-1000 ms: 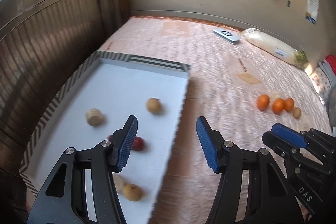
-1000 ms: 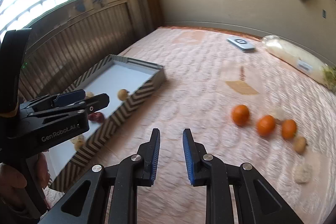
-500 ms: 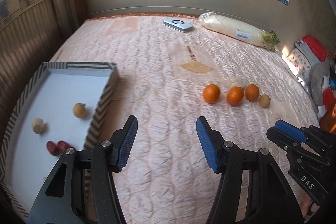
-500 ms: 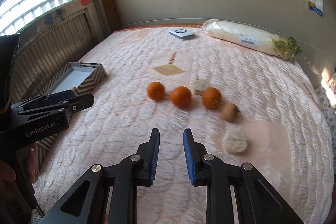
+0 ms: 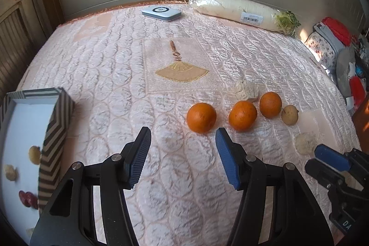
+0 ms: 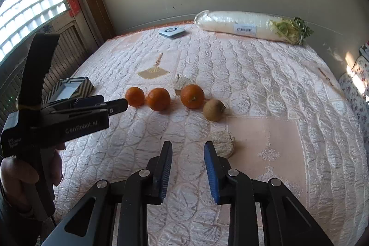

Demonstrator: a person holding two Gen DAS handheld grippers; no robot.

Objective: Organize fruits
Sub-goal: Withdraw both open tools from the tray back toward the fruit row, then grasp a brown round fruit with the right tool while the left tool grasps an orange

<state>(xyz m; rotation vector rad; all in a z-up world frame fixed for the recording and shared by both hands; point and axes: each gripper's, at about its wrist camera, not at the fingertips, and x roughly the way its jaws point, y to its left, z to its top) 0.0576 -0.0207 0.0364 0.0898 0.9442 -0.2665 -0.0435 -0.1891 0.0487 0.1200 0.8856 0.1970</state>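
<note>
Three oranges (image 5: pixel 201 117) (image 5: pixel 242 115) (image 5: pixel 270 104) lie in a row on the pink quilt, with a brown kiwi-like fruit (image 5: pixel 290 114) at the right end. My left gripper (image 5: pixel 183 133) hovers just short of the leftmost orange, open and empty. My right gripper (image 6: pixel 188 145) is low over the quilt, its jaws opening with nothing between them. A pale round cake-like lump (image 6: pixel 222 144) lies just beyond its right fingertip. The striped tray (image 5: pixel 57 117) at the left holds small brown fruits (image 5: pixel 34 155) and red ones (image 5: pixel 27 197).
A wrapped white radish (image 5: pixel 239 10) and a flat white device (image 5: pixel 161 13) lie along the back wall. Another pale lump (image 5: pixel 245 89) sits behind the oranges. Clothes and bags (image 5: pixel 334 43) pile up at the right edge. A hand (image 6: pixel 13 172) holds the left gripper.
Both views swung right, from the tray to the row of oranges, which are now closer. The right gripper's jaws have widened. The left gripper's jaws stayed as they were.
</note>
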